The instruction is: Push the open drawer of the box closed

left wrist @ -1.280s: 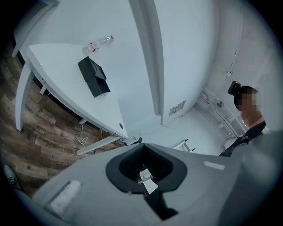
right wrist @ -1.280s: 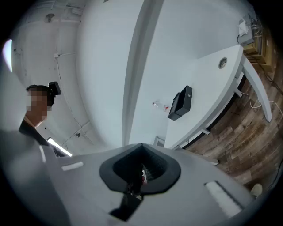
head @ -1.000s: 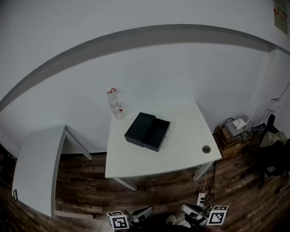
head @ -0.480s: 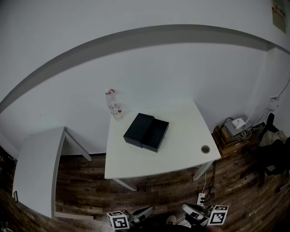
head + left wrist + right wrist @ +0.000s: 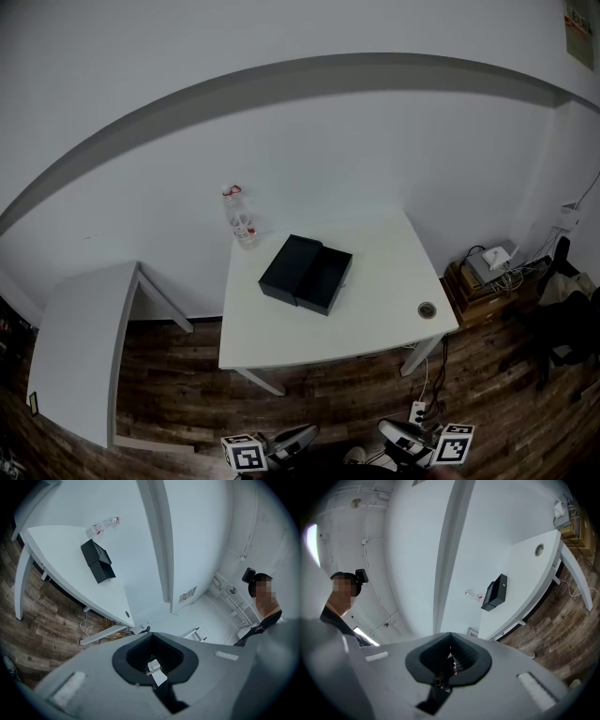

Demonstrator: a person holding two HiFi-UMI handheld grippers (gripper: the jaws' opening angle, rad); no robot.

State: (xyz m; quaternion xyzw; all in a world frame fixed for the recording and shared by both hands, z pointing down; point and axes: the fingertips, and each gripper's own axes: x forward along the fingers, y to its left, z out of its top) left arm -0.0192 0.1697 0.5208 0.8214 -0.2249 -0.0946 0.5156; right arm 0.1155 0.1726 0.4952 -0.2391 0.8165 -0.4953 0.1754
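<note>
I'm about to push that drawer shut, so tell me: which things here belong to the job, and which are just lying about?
For the job:
black box
open drawer
left gripper, jaws together
right gripper, jaws together

Just lying about:
plastic bottle
side table
power strip
wooden crate

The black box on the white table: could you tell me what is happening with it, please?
Nothing touches it yet. The flat black box lies on the white table with its drawer pulled out. A person stands back from the table, holding the left gripper and right gripper low, both shut and empty.
</note>
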